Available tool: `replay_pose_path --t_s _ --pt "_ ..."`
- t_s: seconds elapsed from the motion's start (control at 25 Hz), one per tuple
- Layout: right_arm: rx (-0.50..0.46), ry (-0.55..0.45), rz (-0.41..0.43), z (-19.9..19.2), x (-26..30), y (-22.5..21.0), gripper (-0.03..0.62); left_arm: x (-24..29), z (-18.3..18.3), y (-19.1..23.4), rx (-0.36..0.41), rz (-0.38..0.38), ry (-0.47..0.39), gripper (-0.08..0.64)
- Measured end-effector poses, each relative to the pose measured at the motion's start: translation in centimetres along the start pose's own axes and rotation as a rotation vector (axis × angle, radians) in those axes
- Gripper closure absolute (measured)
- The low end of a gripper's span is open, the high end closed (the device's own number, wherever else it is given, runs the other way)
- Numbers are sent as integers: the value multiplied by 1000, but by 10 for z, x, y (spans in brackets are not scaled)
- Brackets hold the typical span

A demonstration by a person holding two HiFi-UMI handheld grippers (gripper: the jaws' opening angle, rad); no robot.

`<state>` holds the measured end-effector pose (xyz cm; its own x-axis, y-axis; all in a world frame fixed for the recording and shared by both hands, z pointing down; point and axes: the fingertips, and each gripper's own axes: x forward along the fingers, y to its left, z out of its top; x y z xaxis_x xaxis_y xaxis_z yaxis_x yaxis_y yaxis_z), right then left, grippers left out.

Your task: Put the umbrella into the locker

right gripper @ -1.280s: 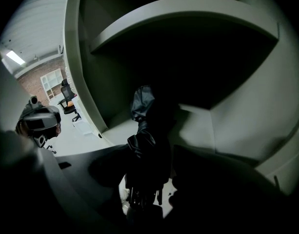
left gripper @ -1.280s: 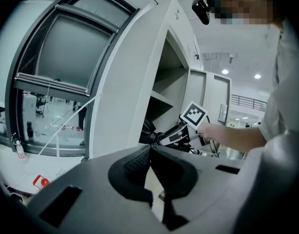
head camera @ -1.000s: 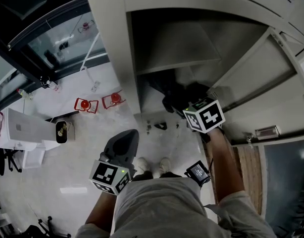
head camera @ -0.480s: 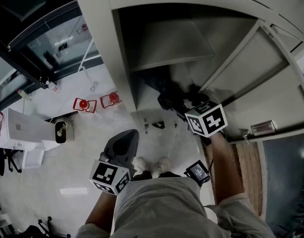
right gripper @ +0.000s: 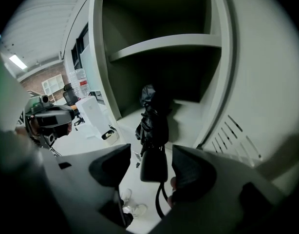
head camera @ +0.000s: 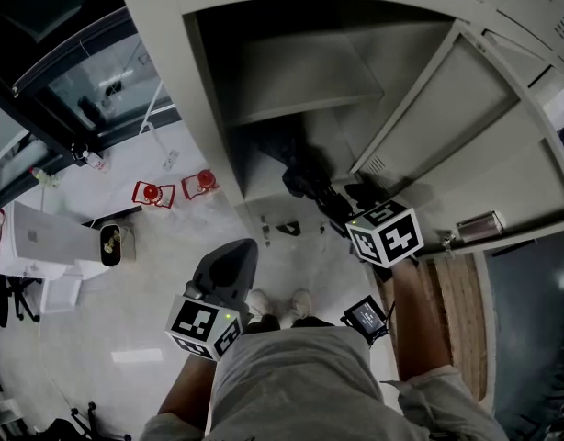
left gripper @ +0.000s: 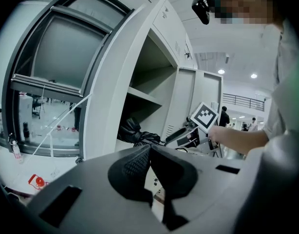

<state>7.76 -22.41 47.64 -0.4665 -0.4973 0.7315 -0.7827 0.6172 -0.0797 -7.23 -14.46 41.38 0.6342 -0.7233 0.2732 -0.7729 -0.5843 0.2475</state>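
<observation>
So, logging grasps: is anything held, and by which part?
Nothing. The right gripper stands open around the umbrella handle without touching it; the left gripper is shut, empty.

The umbrella lies in the lower compartment of the locker, under the shelf. Its handle reaches out of the opening and stands between the parted jaws of the right tongs, with a gap on each side. The door stands open to the right. The left tongs, jaws together, hang before the locker, left of the opening, well apart from the umbrella, above the floor
</observation>
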Motion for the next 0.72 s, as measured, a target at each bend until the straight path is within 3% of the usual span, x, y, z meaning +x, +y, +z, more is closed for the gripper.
replay_pose_path --t_s 0.72 --pt "24 34 -11 -38 -8 -1 334 -7 -5 -17 6 9 5 545"
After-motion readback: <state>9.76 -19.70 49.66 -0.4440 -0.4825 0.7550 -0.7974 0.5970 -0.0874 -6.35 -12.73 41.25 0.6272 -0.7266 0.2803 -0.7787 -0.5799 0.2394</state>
